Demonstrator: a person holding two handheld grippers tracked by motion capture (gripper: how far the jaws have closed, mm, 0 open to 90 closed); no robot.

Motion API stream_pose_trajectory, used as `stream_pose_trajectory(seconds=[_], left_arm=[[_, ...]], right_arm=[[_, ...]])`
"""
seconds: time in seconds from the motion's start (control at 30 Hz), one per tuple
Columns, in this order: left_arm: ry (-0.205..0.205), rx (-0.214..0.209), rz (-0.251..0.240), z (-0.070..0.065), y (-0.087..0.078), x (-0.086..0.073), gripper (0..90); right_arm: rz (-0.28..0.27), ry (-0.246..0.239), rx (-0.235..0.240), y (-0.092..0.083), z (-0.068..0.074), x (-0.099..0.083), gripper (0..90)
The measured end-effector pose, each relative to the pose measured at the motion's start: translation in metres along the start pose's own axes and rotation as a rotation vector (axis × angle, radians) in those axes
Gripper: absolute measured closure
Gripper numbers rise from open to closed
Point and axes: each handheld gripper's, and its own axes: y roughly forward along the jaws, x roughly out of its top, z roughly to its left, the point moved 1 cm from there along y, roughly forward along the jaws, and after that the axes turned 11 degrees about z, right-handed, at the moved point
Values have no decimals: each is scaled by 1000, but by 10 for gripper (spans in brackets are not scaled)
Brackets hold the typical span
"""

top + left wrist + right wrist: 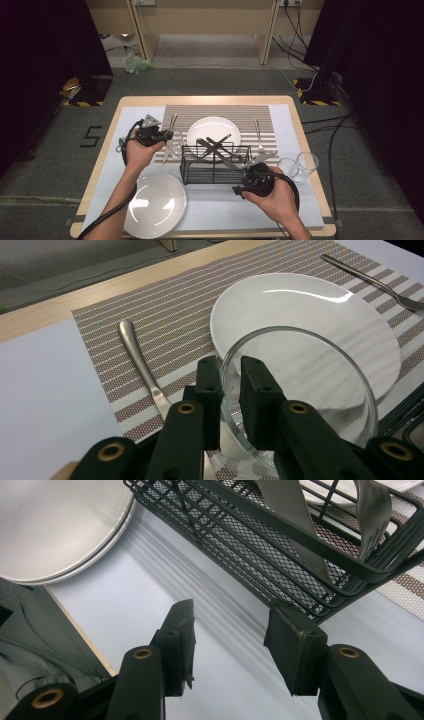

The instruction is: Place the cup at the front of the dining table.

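Glass (300, 405): clear drinking glass, upright, on the striped placemat (165, 325) at about 8 o'clock from the small white plate (310, 320), its rim overlapping that plate's near edge in the left gripper view. Left tongs (230, 390): clenched on the glass wall, one jaw outside the rim, one inside. A table knife (142, 367) lies on the placemat just beside the glass, at its 9 o'clock in the left gripper view. Fork (259, 134): on the placemat at 3 o'clock from the small white plate. Black wire basket (212, 165): at 6 o'clock from that plate, cutlery leaning crosswise in it. Large plate (155, 205): on the pale mat at 7 o'clock from the basket, near the tabletop (210, 99) front edge. Two further glasses (298, 166): together at 3 o'clock from the basket. Right tongs (230, 640): released, jaws apart with nothing between them, held over the pale mat near the basket's front wall.
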Motion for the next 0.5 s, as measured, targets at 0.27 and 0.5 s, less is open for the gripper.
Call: stream_pose_trajectory(seconds=[0.27,0.5], left_arm=[[0,-6,-2,-2,2,2,785],[-3,-11,2,-1,5,3,784]], right_arm=[[0,-2,0,0,0,0,542],[2,-2,1,1,0,0,542]])
